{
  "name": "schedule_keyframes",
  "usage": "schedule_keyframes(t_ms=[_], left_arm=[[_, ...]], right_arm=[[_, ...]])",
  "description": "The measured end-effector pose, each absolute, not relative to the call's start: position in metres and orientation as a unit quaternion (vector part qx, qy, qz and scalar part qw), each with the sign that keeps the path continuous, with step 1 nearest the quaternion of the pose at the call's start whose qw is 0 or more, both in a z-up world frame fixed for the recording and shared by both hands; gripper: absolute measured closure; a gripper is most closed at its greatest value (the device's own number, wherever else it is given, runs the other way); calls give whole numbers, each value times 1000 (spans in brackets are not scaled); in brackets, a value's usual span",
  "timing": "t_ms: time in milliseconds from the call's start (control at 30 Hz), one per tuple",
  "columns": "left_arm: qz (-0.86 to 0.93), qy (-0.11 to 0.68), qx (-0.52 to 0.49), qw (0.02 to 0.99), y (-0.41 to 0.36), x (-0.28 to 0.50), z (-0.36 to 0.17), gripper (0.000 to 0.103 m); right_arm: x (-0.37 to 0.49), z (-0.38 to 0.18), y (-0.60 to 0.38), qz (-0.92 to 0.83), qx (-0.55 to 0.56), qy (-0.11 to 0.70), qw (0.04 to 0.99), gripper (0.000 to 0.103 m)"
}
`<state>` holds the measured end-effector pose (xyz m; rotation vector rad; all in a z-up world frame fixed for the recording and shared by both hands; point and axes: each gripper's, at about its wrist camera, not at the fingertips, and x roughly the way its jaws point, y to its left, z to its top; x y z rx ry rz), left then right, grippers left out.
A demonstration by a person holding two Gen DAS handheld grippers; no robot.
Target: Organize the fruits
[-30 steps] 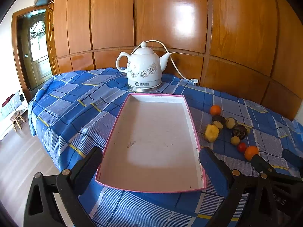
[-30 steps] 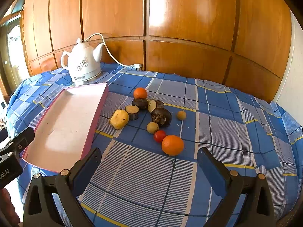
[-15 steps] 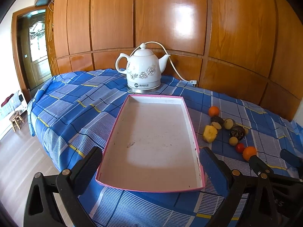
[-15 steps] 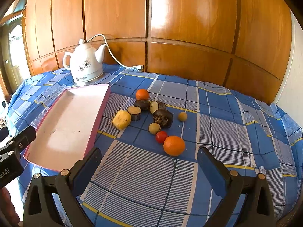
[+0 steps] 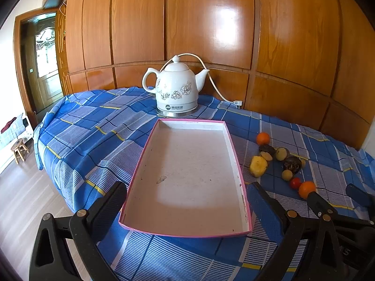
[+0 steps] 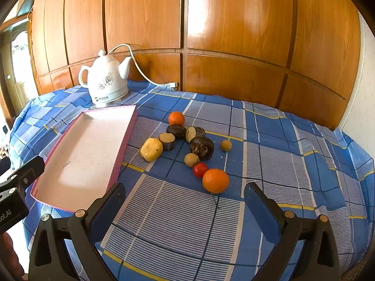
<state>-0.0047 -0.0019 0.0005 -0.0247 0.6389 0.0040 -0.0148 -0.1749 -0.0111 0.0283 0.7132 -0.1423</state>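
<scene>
Fruits lie loose in a cluster on the blue checked cloth (image 6: 269, 140), ahead of the right gripper (image 6: 184, 207), whose two fingers stand wide apart with nothing between them. The pink-rimmed tray (image 5: 234, 145) lies ahead of the left gripper (image 5: 186, 201), its near end lying between that gripper's fingers, which are likewise spread wide and hold nothing. No fruit is in the tray. A white kettle (image 5: 177, 91) stands just beyond the tray's far end, its cord running to the wood-panelled wall (image 6: 234, 23). Nearest the right gripper's fingers is a large orange (image 6: 215, 180), touching a small red tomato (image 6: 200, 169) beyond it. Farther on sit a dark wrinkled fruit (image 6: 202, 148), a yellow peeled piece (image 6: 151, 149) toward the tray, further dark pieces, and two small tan round fruits (image 6: 191, 159). A smaller orange (image 6: 176, 118) lies farthest from the fingers.
</scene>
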Motion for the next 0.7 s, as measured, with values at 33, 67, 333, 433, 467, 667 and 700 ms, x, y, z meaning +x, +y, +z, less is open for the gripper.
schedule_keyframes(t_ms=[33, 67, 333, 433, 467, 667, 700], left_arm=[[2, 314, -12, 949, -2, -5, 1, 0], [2, 314, -12, 949, -2, -5, 1, 0], [0, 310, -11, 951, -2, -6, 2, 0], [0, 309, -10, 951, -3, -7, 2, 0], [0, 310, -10, 951, -3, -6, 2, 0], [-2, 312, -7, 950, -5, -6, 1, 0], [-3, 313, -7, 950, -5, -6, 1, 0]], right_arm=[[-15, -11, -175, -70, 14, 348, 935, 0], [-15, -11, -175, -70, 14, 347, 935, 0], [-17, -8, -175, -70, 13, 341, 937, 0], [-17, -8, -176, -70, 14, 341, 937, 0], [-17, -8, -176, -70, 15, 341, 937, 0], [-17, -10, -176, -69, 14, 343, 937, 0], [-17, -10, -176, -69, 14, 343, 937, 0]])
